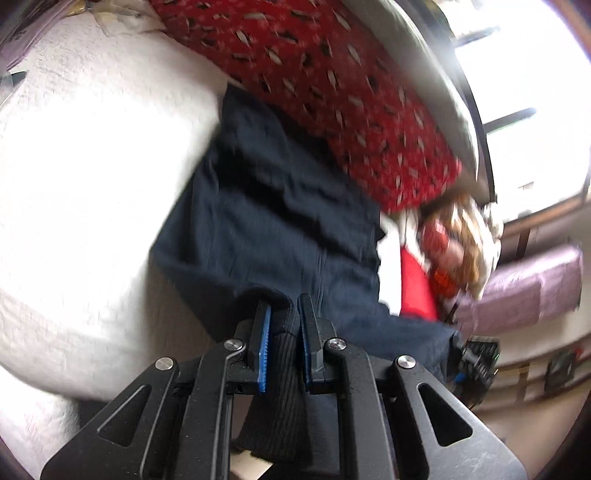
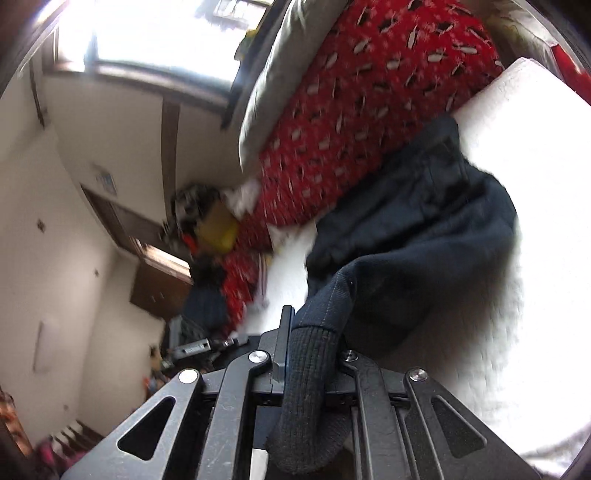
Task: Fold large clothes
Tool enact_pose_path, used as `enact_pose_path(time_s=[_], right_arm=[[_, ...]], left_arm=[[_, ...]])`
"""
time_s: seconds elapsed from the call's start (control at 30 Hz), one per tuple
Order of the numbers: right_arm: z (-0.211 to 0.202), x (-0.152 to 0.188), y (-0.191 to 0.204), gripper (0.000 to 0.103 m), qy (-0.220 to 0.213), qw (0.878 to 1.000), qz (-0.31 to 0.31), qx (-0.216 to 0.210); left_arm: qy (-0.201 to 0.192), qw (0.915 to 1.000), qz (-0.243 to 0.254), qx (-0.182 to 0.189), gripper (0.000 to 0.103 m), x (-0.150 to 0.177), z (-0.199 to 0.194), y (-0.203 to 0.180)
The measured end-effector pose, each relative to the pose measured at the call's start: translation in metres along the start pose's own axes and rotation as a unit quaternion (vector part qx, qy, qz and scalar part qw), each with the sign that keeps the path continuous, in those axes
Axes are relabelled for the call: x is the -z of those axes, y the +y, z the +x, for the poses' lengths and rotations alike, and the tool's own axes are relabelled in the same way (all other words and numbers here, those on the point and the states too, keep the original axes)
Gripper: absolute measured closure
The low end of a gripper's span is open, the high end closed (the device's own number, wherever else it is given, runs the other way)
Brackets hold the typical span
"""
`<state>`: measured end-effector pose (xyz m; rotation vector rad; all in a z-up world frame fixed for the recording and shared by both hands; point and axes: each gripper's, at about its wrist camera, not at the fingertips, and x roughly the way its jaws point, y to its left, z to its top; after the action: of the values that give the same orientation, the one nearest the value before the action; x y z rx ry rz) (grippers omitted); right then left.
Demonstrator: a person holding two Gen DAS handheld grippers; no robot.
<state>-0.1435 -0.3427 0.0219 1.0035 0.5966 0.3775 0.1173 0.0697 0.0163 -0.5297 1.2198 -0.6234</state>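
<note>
Left wrist view: the left gripper point(image 1: 284, 314) is clamped on a ribbed black cuff point(image 1: 282, 387) of a dark navy garment point(image 1: 266, 214), its blue-padded fingers point(image 1: 264, 354) pressing the knit from both sides. From the grip the garment stretches away across a white quilted bedspread point(image 1: 92, 166), its far end reaching a red patterned blanket point(image 1: 332, 92) that runs along the far edge of the bed. A grey cushion point(image 1: 432, 59) lies against the red blanket on the window side. Past the garment's right edge sits a blurred heap of red and brown things point(image 1: 443, 240), and a mauve padded seat point(image 1: 528, 284) stands near a bright window point(image 1: 524, 74).

Right wrist view: the right gripper point(image 2: 310, 332) is closed on another ribbed cuff point(image 2: 306, 387) of the same dark navy garment point(image 2: 417, 229); the knit hangs down between the jaws and over the gripper body. The cloth rises from the grip in a fold and spreads over the white quilted bedspread point(image 2: 535, 184), touching the red patterned blanket point(image 2: 369, 85) beyond. The grey cushion point(image 2: 277, 85) lies beside the blanket, beneath the bright window point(image 2: 155, 33). The picture is motion-blurred
</note>
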Motion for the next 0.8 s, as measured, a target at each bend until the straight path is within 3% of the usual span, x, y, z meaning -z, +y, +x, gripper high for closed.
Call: enact_pose_path(time_s=[0.07,0.23,0.37,0.57,0.7,0.8], right_arm=[[0.006,-0.02,-0.01,0.095,-0.014,1.0,0.014,-0.009],[0.034,-0.065,-0.035,0.095,-0.036,0.998,0.047,-0.009],[0.058,-0.105,-0.066,0.095,-0.055,0.995,0.078,-0.007],[0.101,-0.171,-0.113,0.095,-0.082,0.989,0.12,0.019],[0.128,-0.203,-0.156,0.089,-0.11,0.977,0.18,0.03],[0.153,-0.212,-0.199,0.082,-0.085,0.959,0.267,0.048]], left_arm=[[-0.016,0.9998,-0.011,-0.003,0.092,-0.021,-0.009,0.007],[-0.049,0.9978,-0.044,-0.006,0.092,-0.083,0.015,0.013],[-0.049,0.996,-0.073,-0.014,0.092,-0.134,0.053,0.019],[-0.047,0.9956,-0.063,-0.051,0.092,-0.203,0.12,0.007],[-0.041,0.9927,-0.069,-0.09,0.089,-0.238,0.162,0.008],[-0.011,0.9871,-0.124,-0.101,0.086,-0.254,0.188,0.033]])
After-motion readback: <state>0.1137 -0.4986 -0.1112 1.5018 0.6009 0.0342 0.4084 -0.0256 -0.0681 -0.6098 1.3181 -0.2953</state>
